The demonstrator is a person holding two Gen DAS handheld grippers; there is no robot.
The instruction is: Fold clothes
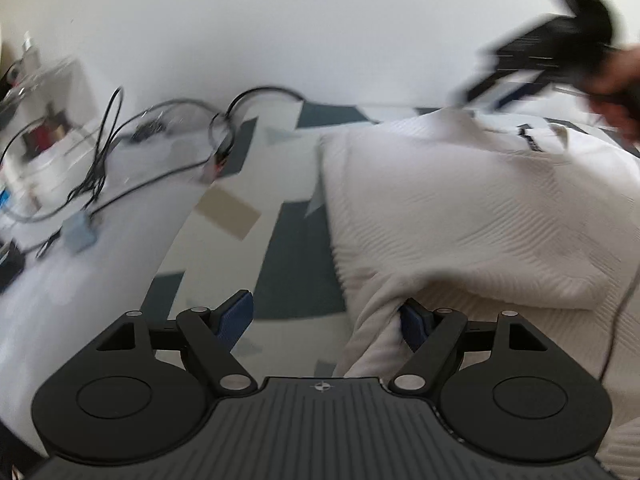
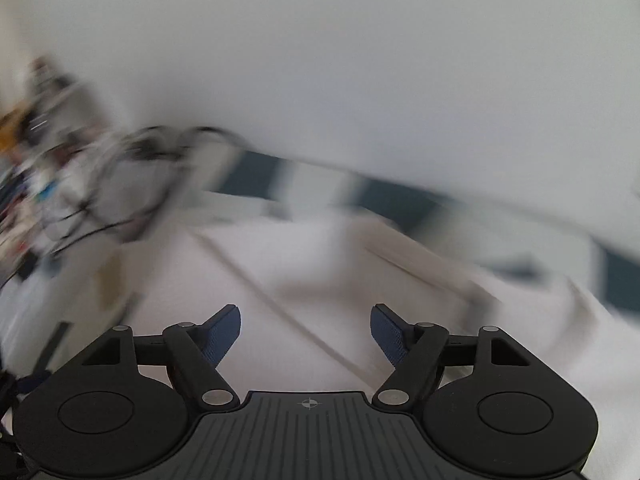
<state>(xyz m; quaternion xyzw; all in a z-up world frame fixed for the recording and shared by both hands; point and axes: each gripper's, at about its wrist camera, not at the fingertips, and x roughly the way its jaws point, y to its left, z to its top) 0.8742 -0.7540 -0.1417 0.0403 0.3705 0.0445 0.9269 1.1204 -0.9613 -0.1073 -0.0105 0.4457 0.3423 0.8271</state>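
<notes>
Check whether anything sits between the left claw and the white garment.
Nothing visible does. The left claw stands open right at the white garment; a bunched fold already lies against its right finger. The cables lie away to the left, off the patterned cover.

The left claw (image 1: 326, 316) is hanging wide open over the patterned bed cover (image 1: 296, 268), a fold of the white sweater (image 1: 472, 216) brushing one pad, while the right claw (image 1: 532, 64) is blurring above.
</notes>
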